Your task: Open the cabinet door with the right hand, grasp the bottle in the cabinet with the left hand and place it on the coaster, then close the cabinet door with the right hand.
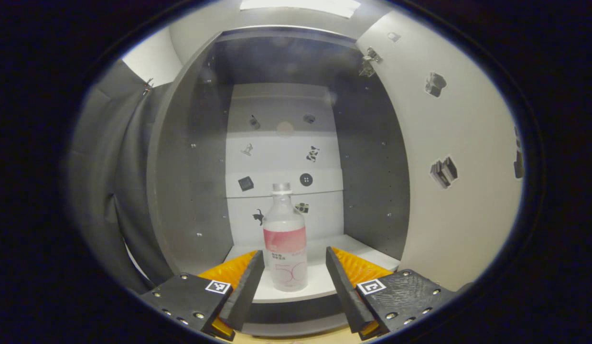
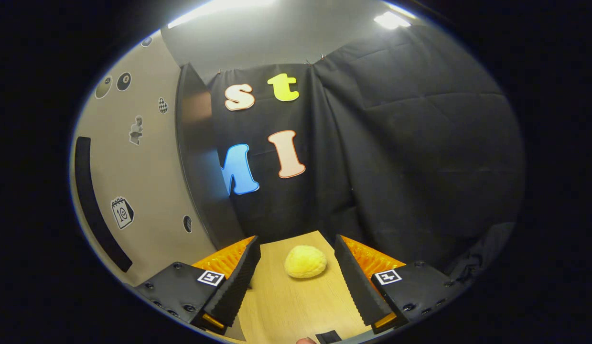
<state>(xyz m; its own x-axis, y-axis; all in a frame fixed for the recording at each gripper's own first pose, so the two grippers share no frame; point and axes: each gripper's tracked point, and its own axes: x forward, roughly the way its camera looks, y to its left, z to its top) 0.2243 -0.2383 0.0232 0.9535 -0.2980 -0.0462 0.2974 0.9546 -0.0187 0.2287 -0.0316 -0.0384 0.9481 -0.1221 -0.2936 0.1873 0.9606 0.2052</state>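
Booth setup is pretty simple: pale cabinet (image 1: 190, 191) with dark inner walls and a white shelf (image 1: 319, 277), its door (image 1: 458, 181) swung wide open off to the right of the left hand-held gripper (image 1: 294, 274). So the opening part looks done, and the step in hand is the grab.

That left hand-held gripper is spread wide, nothing in it, fingers level with the lower half of the bottle (image 1: 285, 239). The bottle stands upright near the shelf's front edge, dead ahead and roughly centred between the two fingers — but I'd say it's still a bit beyond the tips, not touching either one.

The right hand-held gripper (image 2: 296, 274) is also released and empty, hanging over the wooden desk (image 2: 296, 310) with a yellow bun-looking thing (image 2: 305, 261) ahead between its fingers. To its left is the outside of the door, stickers and a long dark handle (image 2: 92, 200). Can't spot the coaster from here.

How I'd do the grab: push straight in, keep the fingers level so neither one clips the bottle and tips it, and close around the labelled middle rather than the narrow neck. That plastic looks smooth and probably flexes, so squeeze firm but not crushing, then lift a touch before pulling out over the shelf lip.
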